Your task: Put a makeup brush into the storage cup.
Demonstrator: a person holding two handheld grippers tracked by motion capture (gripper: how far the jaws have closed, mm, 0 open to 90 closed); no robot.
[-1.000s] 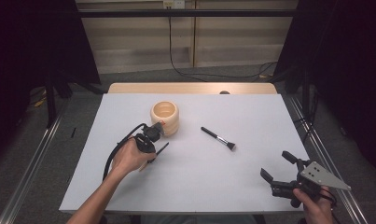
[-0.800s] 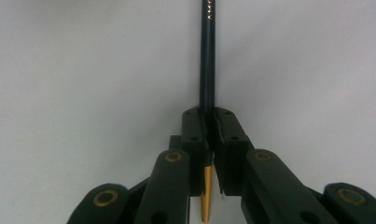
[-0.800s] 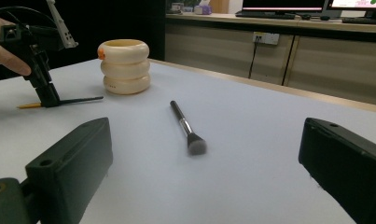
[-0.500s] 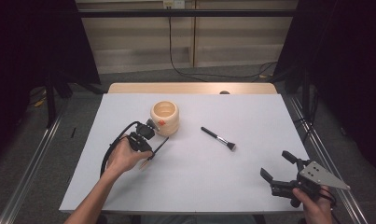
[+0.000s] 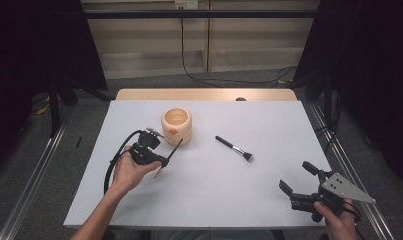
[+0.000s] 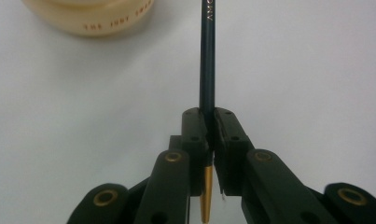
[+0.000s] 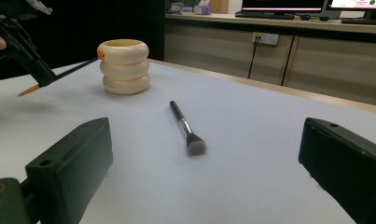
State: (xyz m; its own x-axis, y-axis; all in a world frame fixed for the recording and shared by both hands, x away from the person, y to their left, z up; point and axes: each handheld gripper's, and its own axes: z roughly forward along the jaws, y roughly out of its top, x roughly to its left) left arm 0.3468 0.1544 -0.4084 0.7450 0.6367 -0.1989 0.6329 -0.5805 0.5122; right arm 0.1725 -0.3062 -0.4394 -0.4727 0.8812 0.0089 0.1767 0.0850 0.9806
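My left gripper (image 5: pixel 161 161) is shut on a slim dark pencil (image 5: pixel 173 150) with a gold end (image 6: pixel 206 196), held off the table just left of a cream ribbed cup (image 5: pixel 176 125). In the left gripper view the jaws pinch the pencil's shaft (image 6: pixel 207 60), which points up toward the cup (image 6: pixel 97 18). The right gripper view shows the pencil (image 7: pixel 66 72) slanting toward the cup (image 7: pixel 125 65). A black makeup brush (image 5: pixel 234 148) lies on the white table sheet (image 5: pixel 214 195) right of the cup. My right gripper (image 5: pixel 299 177) stands open near the front right corner, with nothing between its jaws.
The wooden table edge (image 5: pixel 204 94) runs along the back. Cables (image 5: pixel 199 75) lie on the floor behind it. In the right gripper view the makeup brush (image 7: pixel 185 126) lies ahead of the open jaws, bristles nearer to me.
My left gripper has risen and drawn a little to the left, away from the cup, with the pencil still in it. The right gripper has not moved.
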